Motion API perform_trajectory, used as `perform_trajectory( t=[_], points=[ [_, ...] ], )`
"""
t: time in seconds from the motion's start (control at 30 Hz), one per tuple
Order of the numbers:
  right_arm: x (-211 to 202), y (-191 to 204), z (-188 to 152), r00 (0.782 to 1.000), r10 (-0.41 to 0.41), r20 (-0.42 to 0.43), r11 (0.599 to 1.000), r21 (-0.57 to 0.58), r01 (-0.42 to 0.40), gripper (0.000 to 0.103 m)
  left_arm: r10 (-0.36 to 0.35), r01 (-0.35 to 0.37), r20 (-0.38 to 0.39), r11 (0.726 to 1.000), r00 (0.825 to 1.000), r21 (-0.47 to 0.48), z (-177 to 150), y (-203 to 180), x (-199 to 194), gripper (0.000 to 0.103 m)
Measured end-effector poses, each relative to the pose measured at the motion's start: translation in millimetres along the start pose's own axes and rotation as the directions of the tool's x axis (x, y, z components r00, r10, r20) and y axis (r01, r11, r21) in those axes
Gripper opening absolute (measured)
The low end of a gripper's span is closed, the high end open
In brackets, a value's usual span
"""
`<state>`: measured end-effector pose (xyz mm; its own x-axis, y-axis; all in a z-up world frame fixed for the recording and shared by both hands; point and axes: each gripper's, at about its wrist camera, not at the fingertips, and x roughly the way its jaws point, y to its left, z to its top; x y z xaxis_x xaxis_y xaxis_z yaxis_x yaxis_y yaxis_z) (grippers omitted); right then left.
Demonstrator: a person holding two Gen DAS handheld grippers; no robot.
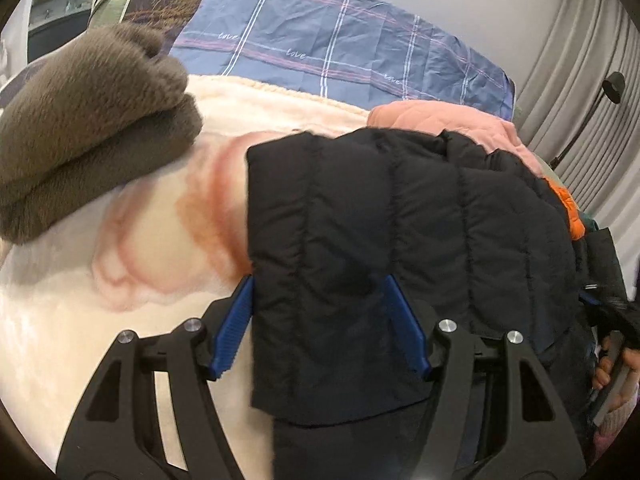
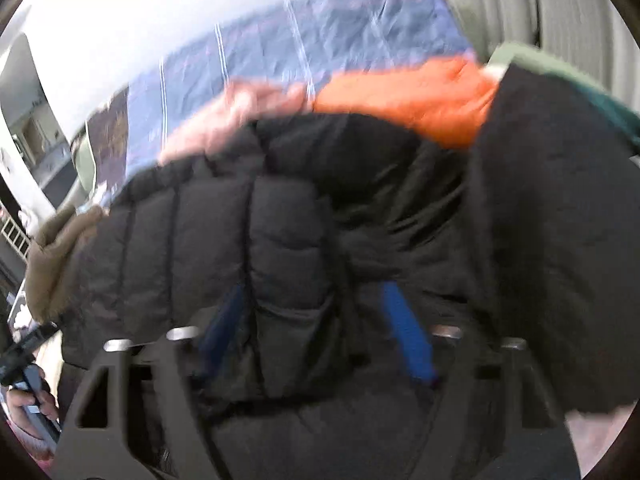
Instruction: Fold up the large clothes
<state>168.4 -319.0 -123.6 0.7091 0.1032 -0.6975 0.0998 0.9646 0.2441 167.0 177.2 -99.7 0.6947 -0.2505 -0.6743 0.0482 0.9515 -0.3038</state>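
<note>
Cream blanket (image 1: pixel 168 240), brown fur coat (image 1: pixel 92 132) beside black puffer jacket (image 1: pixel 400 220).

Soft, even indoor light; right wrist view motion-blurred with upper-left glare, edges fisheye-bent.

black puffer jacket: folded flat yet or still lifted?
Lifted, not flat. The black puffer jacket hangs between the fingers of the left tool and right tool, above the cream blanket.
</note>
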Motion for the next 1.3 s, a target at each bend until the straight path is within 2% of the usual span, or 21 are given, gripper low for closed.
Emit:
perform_trajectory(
  t=[0.03,0.1,0.17,0.23,0.27,0.33,0.37,0.43,0.5,0.53,0.57,0.67,0.73,0.77,0.83,0.9,0.97,1.1,1.17,1.2,1.3],
  points=[
    [4.3,1.1,0.2,0.999,-0.028,-0.018,1.0,0.008,0.028,0.0,0.002,-0.002,0.009,1.0,1.0,0.011,2.3,-3.9,-3.1,0.066],
    [-9.7,0.4,1.5,0.992,-0.102,0.072,0.995,0.022,0.101,0.0,0.005,-0.006,0.051,0.999,0.999,0.035,6.8,-10.3,-16.1,0.066],
    [-26.9,1.0,1.3,0.969,-0.19,0.16,0.981,-0.003,0.193,0.0,-0.006,0.002,0.089,0.999,0.996,0.042,10.1,-11.9,-28.6,0.066],
    [-27.2,-5.0,2.2,0.964,-0.219,0.15,0.975,-0.009,0.223,0.001,-0.008,0.004,0.111,1.0,0.994,0.031,15.6,-9.9,-35.8,0.066],
    [-19.8,-10.2,2.5,0.967,-0.233,0.101,0.972,-0.014,0.236,0.002,-0.006,0.003,0.113,1.0,0.994,0.025,16.5,-9.2,-35.7,0.065],
    [-7.8,-19.3,0.0,0.958,-0.285,0.029,0.958,-0.022,0.286,0.007,-0.016,0.015,0.098,1.0,0.995,0.011,16.7,-5.4,-31.5,0.045],
    [-5.5,-23.4,-3.2,0.945,-0.325,0.018,0.945,-0.012,0.326,0.015,-0.02,0.019,0.088,1.0,0.996,0.007,15.9,-4.3,-29.0,0.041],
    [-9.6,-25.4,-5.7,0.939,-0.342,0.047,0.94,0.022,0.341,0.025,-0.024,0.024,0.059,1.0,0.998,-0.003,12.1,-3.2,-21.3,0.027],
    [-31.0,-19.3,-10.3,0.941,-0.31,0.138,0.951,0.05,0.306,0.025,-0.014,0.014,0.057,1.0,0.998,-0.006,10.1,-4.9,-18.8,0.023],
    [-40.4,-12.7,-12.4,0.945,-0.271,0.182,0.962,0.038,0.269,0.025,-0.018,0.018,0.068,1.0,0.998,-0.007,11.1,-8.4,-19.7,0.023],
    [-49.6,0.3,-13.9,0.955,-0.191,0.225,0.98,-0.006,0.198,0.025,-0.028,0.029,0.079,1.0,0.996,-0.005,12.1,-11.3,-21.5,0.023],
    [-45.9,30.8,-18.9,0.98,-0.032,0.198,0.989,-0.138,0.061,0.025,-0.093,0.089,0.101,0.995,0.99,0.041,19.2,-32.8,-24.4,0.023],
    [-22.2,45.5,-28.2,0.991,-0.052,0.126,0.979,-0.19,0.075,0.032,-0.071,0.063,0.086,0.994,0.994,0.09,17.8,-47.4,-14.1,0.026],
    [-8.9,45.1,-31.4,0.993,-0.071,0.094,0.978,-0.191,0.088,0.039,-0.021,0.016,0.042,0.993,0.999,0.116,15.0,-53.0,1.4,0.029],
    [32.2,38.5,-43.8,0.996,-0.087,0.008,0.982,-0.167,0.087,0.04,0.079,-0.073,-0.038,0.986,0.996,0.152,4.4,-52.8,37.5,0.034],
    [44.0,36.6,-49.2,0.997,-0.075,-0.004,0.984,-0.161,0.073,0.041,0.084,-0.074,-0.069,0.987,0.994,0.145,-5.7,-44.1,58.1,0.034],
    [42.1,41.8,-50.1,0.996,-0.091,0.01,0.979,-0.181,0.091,0.042,0.078,-0.07,-0.06,0.99,0.995,0.121,-4.4,-41.2,56.0,0.034],
    [42.8,44.9,-53.5,0.996,-0.09,0.01,0.979,-0.182,0.09,0.042,0.142,-0.134,-0.038,0.975,0.989,0.178,-3.6,-57.5,41.0,0.034],
    [43.7,46.4,-53.4,0.996,-0.089,0.011,0.979,-0.183,0.09,0.043,0.097,-0.093,-0.013,0.979,0.995,0.181,0.3,-68.8,25.0,0.036],
    [44.7,48.4,-52.5,0.996,-0.09,0.011,0.979,-0.184,0.09,0.043,0.052,-0.052,0.004,0.98,0.999,0.192,3.3,-79.6,12.9,0.038],
    [41.8,41.3,-51.7,0.996,-0.089,0.011,0.979,-0.184,0.089,0.043,-0.028,0.02,0.03,0.968,0.999,0.25,8.8,-115.1,-8.6,0.046]
  ],
)
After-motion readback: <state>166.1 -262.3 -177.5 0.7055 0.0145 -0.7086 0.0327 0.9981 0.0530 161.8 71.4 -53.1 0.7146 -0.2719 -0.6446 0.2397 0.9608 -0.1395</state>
